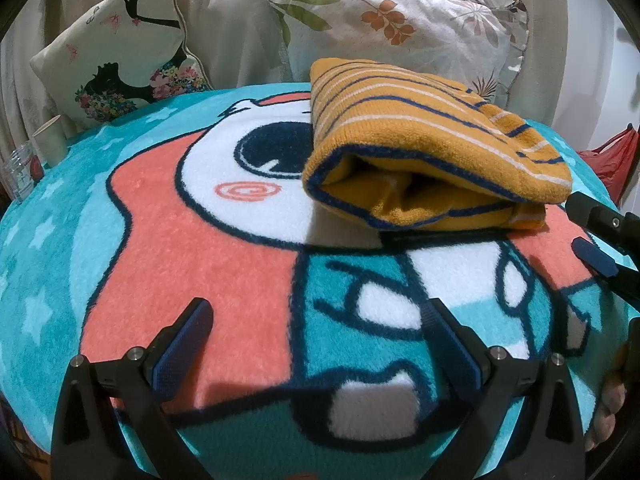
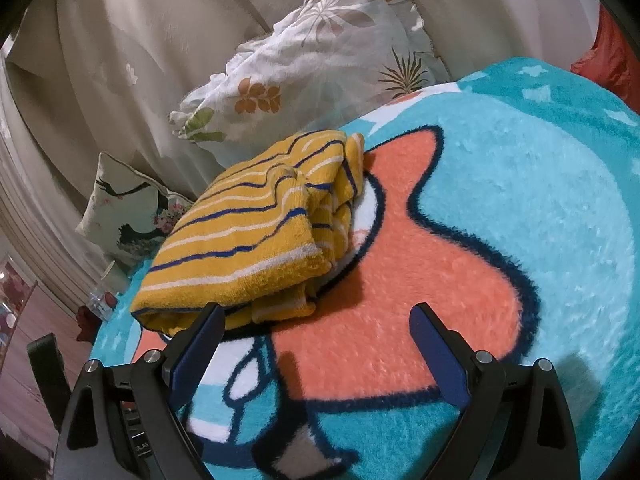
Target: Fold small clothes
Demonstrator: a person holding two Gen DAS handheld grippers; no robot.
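A mustard-yellow garment with navy and white stripes (image 1: 432,148) lies folded into a thick bundle on the cartoon-print blanket (image 1: 208,248), its open edge facing my left camera. My left gripper (image 1: 320,306) stands open over the blanket, well short of the bundle, with nothing between its fingers. In the right wrist view the same garment (image 2: 248,236) lies just ahead and to the left. My right gripper (image 2: 318,312) is open and empty, its left fingertip (image 2: 212,320) close to the bundle's near edge. The right gripper also shows at the right edge of the left wrist view (image 1: 588,224).
Two pillows lean against the curtain behind the blanket: a floral one (image 1: 400,28) and one with a dark figure print (image 1: 120,48). A paper cup (image 1: 50,140) and a clear glass (image 1: 18,176) stand at the far left. A red bag (image 1: 616,156) lies at the right.
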